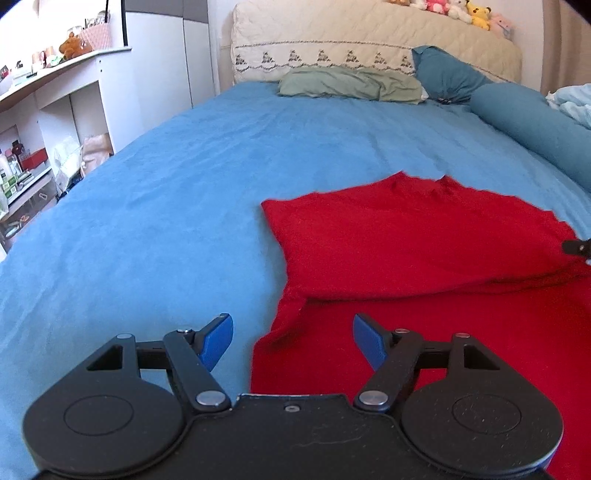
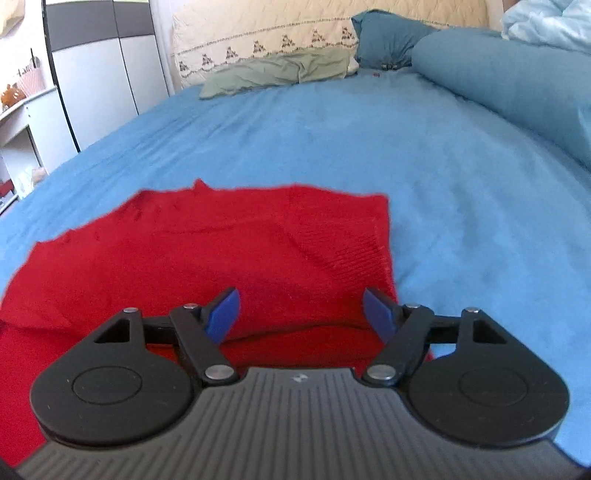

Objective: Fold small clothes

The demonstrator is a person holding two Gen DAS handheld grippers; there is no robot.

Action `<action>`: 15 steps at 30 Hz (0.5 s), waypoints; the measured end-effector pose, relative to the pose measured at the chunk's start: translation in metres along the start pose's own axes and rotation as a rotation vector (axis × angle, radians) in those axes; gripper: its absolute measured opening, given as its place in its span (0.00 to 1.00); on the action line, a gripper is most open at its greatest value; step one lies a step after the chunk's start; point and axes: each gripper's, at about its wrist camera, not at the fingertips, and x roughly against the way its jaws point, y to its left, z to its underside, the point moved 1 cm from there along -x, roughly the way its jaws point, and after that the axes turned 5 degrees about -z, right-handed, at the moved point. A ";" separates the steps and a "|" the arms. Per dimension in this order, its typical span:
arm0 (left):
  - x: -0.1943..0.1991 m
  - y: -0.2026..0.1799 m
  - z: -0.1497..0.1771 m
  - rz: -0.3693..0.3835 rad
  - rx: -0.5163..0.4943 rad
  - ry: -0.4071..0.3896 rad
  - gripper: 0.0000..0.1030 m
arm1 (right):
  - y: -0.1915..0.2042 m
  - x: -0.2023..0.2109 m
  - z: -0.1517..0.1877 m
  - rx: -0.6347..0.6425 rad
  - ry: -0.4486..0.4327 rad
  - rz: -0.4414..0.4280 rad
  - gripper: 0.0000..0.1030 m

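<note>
A red knit garment [image 1: 417, 243] lies on the blue bed sheet [image 1: 166, 192], its far part folded over onto the near part. My left gripper [image 1: 292, 341] is open and empty, hovering over the garment's near left edge. In the right wrist view the same red garment [image 2: 221, 251] lies spread with its right edge straight. My right gripper [image 2: 300, 314] is open and empty, over the garment's near right side. A dark tip of the right gripper [image 1: 576, 246] shows at the right edge of the left wrist view.
A green pillow [image 1: 351, 84], a dark blue pillow [image 1: 447, 75] and a long blue bolster [image 1: 535, 125] lie at the far end and right side of the bed. White shelves with clutter [image 1: 33, 147] stand left of the bed. Plush toys [image 1: 458, 9] sit on the headboard.
</note>
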 end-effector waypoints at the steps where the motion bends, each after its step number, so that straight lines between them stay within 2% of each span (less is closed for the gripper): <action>1: 0.007 -0.001 -0.003 0.000 -0.003 -0.009 0.75 | 0.000 0.011 -0.004 0.005 -0.016 -0.010 0.87; 5: 0.046 -0.006 -0.015 0.012 -0.024 -0.054 0.75 | 0.001 0.072 -0.024 0.055 -0.083 -0.026 0.90; 9: 0.095 -0.010 -0.020 0.045 -0.062 -0.085 0.77 | 0.003 0.151 -0.032 0.116 -0.077 -0.021 0.93; 11: 0.119 -0.011 -0.018 0.067 -0.063 -0.090 0.92 | 0.001 0.188 -0.030 0.129 -0.062 -0.017 0.96; 13: 0.144 -0.010 -0.014 0.099 -0.055 -0.099 0.97 | -0.001 0.227 -0.025 0.133 -0.066 -0.025 1.00; 15: 0.162 -0.010 -0.008 0.133 -0.048 -0.087 0.98 | -0.004 0.258 -0.016 0.119 -0.069 -0.026 1.00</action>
